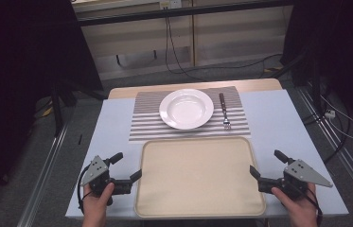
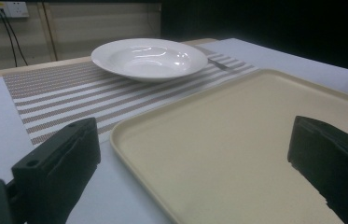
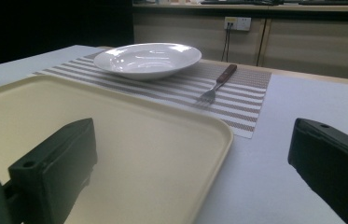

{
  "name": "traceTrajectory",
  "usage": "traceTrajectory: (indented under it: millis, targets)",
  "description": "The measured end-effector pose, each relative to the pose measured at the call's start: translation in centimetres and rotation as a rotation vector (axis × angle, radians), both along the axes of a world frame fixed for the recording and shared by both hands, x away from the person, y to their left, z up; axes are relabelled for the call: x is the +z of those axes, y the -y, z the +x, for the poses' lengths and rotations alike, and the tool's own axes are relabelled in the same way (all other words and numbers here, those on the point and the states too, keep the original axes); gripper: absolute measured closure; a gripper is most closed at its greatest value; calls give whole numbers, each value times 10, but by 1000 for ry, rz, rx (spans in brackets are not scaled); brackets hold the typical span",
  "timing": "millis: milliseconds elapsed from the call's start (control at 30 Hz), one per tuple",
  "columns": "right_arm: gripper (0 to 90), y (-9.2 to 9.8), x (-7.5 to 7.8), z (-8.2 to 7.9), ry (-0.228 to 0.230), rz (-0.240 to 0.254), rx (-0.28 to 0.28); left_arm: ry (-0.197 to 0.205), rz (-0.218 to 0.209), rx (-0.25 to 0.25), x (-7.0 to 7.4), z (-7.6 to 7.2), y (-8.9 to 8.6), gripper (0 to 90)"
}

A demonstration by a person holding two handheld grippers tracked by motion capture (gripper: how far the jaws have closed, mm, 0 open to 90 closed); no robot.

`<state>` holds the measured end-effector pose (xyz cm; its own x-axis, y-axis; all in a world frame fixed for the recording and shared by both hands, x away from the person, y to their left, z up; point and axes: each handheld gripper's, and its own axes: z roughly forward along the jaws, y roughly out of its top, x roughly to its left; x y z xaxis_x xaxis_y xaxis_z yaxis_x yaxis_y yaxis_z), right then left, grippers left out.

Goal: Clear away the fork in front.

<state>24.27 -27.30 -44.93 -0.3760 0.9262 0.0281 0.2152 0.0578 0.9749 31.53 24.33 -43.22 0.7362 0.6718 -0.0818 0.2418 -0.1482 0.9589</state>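
A cream tray (image 1: 198, 203) lies at the near middle of the table, with nothing on it. Behind it a white plate (image 1: 186, 108) rests on a striped placemat (image 1: 145, 120), and a fork (image 1: 224, 111) with a dark handle lies to the plate's right. My left gripper (image 1: 127, 166) is held low at the tray's left edge, jaws wide apart and empty; its own view has the tray rim (image 2: 129, 140) between the jaws. My right gripper (image 1: 266, 163) sits at the tray's right edge, open and empty, with the tray corner (image 3: 218, 135) between its jaws.
The table top (image 1: 278, 123) is pale blue-grey with a wooden strip at its far edge. Cables trail over the floor beyond it, and dark stands rise at both sides. A wall socket (image 3: 237, 22) is mounted on the far wall.
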Motion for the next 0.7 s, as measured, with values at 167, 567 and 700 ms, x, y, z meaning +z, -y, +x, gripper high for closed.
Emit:
traceTrajectory:
  millis: [167,567,700]
  targets:
    - [12,-1,-1,3,-22,-17,-3,-2,1,5,-1,1,-1,26]
    - [16,11,10,46,-72,-78,-82,-5,12,4,-1,1,-2,26]
    - [23,12,12,64,-86,-83,-84,-2,4,9,-1,1,-3,26]
